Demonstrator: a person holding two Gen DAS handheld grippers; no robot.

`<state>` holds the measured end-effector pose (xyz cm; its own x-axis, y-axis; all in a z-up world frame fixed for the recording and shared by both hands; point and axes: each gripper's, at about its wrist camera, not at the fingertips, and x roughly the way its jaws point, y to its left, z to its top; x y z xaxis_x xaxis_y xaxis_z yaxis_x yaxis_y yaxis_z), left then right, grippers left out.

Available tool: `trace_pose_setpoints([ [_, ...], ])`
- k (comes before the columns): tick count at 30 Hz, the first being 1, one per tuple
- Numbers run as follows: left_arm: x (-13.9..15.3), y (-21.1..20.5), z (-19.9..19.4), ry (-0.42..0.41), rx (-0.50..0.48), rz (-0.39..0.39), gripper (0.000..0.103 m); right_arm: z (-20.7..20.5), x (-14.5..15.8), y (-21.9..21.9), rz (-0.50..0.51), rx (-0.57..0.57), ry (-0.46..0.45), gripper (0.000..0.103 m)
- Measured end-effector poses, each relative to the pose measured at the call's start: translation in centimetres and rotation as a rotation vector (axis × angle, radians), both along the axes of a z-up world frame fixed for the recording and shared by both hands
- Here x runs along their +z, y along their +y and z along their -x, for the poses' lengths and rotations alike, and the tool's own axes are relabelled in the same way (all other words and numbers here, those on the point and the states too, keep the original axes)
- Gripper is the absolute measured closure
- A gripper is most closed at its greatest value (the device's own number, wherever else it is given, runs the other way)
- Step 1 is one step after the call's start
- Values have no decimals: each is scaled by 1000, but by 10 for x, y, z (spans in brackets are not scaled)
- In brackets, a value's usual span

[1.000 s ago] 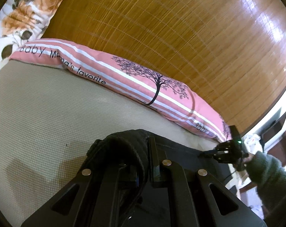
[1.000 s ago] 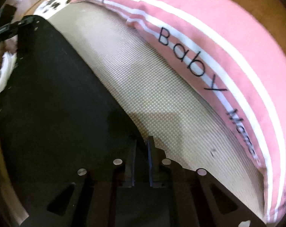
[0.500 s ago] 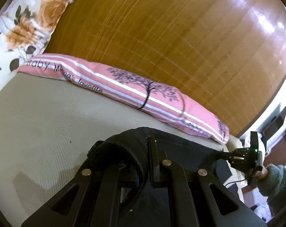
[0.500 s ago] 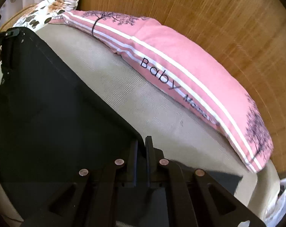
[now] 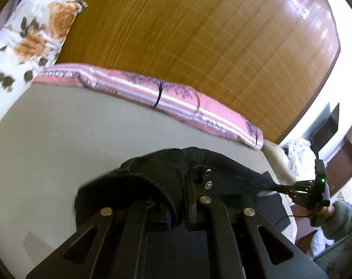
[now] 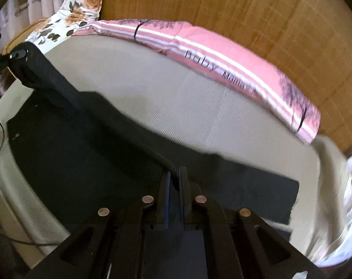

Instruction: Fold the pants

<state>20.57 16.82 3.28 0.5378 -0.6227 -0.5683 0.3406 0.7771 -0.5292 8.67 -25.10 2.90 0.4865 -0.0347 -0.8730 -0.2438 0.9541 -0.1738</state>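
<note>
My left hand-held gripper (image 5: pixel 184 200) was clamped tight on a thick, bunched fold of the black pants (image 5: pixel 152 174), soft matte cloth with a stitched hem that humped over the left finger and hid it. My right hand-held gripper (image 6: pixel 173 186) was pinched shut on a thin edge of the same pants (image 6: pixel 82 144), and the cloth ran taut between the two as a dark band lifted just above the bed (image 6: pixel 176 97), while the rest lay flat and smooth on it. The bed cover (image 5: pixel 59 139) was beige with a fine woven rib.

Along its far side lay a long pink pillow (image 5: pixel 176 100), white-striped, printed with black trees and lettering too smeared to read whole. A floral pillow (image 5: pixel 29 34), white with orange blooms, stood in the corner. Behind them rose a glossy wooden headboard (image 5: pixel 199 34) of fine straight grain.

In the left view my right hand (image 5: pixel 325 211) and its grey-green knitted sleeve (image 5: pixel 343 218) were partly cut off at the frame's edge. The pants' lower part vanished under both gripper bodies, and motion blur softened the right view's edge.
</note>
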Motion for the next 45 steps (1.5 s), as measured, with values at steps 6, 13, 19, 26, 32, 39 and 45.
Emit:
trace_pose_setpoints([
  [6,-26,4,45,94,-43,-59,96,42,-33,-1,-66,-54,67,99],
  [13,-66,-3,76,191,-98,-208,95,58,-82,-1,-102,-80,147,99],
  [19,-86,-13,89,221,-108,-320,89,62,-104,7,-54,-66,148,99],
  [26,-74,-6,97,250,-39,-375,58,64,-101,2,-110,-134,109,91],
  [32,-69,14,115,349,67,-404,39,76,-83,-5,-206,-204,54,74],
  [39,-63,37,151,457,190,-76,39,103,-69,-22,-449,-314,16,66],
  [45,-89,25,146,523,281,130,39,117,-97,-36,-632,-414,87,66],
])
